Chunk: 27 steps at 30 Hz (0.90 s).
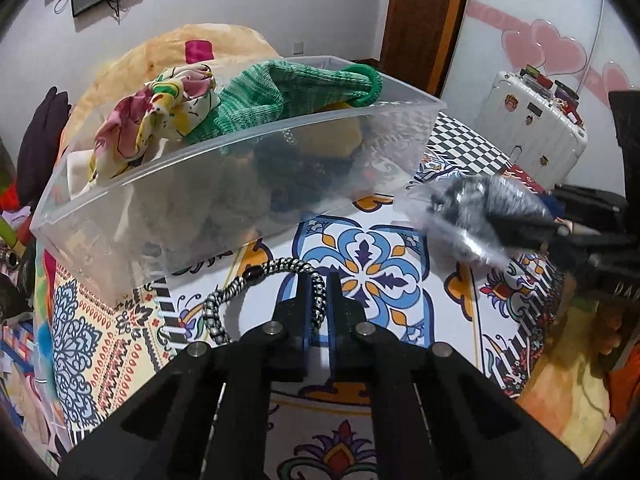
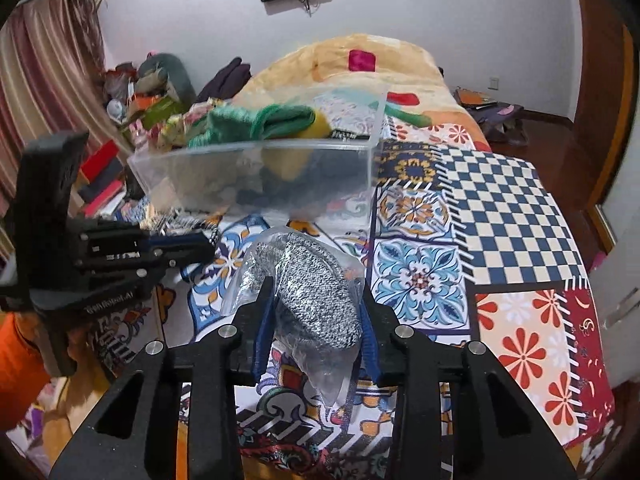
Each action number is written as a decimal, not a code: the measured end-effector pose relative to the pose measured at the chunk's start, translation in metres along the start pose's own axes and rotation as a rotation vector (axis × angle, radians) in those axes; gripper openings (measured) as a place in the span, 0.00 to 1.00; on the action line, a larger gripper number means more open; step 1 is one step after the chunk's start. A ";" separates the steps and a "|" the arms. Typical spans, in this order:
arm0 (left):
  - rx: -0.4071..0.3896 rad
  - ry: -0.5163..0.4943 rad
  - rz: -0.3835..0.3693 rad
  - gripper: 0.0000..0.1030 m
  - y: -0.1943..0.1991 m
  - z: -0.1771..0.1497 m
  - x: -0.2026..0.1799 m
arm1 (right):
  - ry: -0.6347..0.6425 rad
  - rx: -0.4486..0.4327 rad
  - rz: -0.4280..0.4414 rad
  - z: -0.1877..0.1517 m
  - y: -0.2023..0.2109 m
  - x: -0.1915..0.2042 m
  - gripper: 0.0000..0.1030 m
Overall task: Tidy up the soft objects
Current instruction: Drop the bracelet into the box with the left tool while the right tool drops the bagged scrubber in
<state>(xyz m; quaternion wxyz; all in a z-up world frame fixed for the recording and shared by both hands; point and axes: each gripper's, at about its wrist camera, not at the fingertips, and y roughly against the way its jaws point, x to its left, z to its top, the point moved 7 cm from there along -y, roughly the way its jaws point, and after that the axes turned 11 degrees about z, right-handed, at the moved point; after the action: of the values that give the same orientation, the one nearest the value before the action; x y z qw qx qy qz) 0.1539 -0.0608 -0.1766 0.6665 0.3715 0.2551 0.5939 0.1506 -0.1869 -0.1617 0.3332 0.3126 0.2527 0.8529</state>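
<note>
A clear plastic bin (image 1: 240, 184) stands on the patterned bed cover and holds a green knit piece (image 1: 288, 92), a floral cloth (image 1: 160, 120) and darker items. It also shows in the right wrist view (image 2: 256, 176). My left gripper (image 1: 320, 284) is shut on a black-and-white braided cord (image 1: 256, 284), just in front of the bin. My right gripper (image 2: 316, 300) is shut on grey knit socks in a clear plastic bag (image 2: 316, 300), held above the bed, right of the left gripper. The bag appears blurred in the left wrist view (image 1: 476, 208).
A white suitcase (image 1: 532, 128) stands right of the bed. A yellow blanket (image 2: 360, 68) is heaped behind the bin. Clutter and books (image 2: 132, 120) lie at the bed's left side. A brown door (image 2: 600, 120) is at the right.
</note>
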 end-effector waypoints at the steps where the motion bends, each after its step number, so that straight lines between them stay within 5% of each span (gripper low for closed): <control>1: -0.007 0.005 0.000 0.05 0.002 -0.002 0.000 | 0.004 -0.009 -0.002 0.002 0.002 0.002 0.32; 16: -0.283 0.067 0.034 0.05 0.096 0.036 0.028 | 0.059 -0.200 -0.011 0.067 0.041 0.014 0.32; 27: -0.375 0.068 0.061 0.05 0.088 0.085 0.039 | 0.117 -0.250 -0.036 0.115 0.018 0.020 0.32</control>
<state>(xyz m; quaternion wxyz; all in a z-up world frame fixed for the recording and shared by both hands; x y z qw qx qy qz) 0.1737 -0.0370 -0.0518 0.6967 0.2282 0.1511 0.6631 0.2120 -0.1592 -0.0653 0.3696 0.2139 0.1693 0.8882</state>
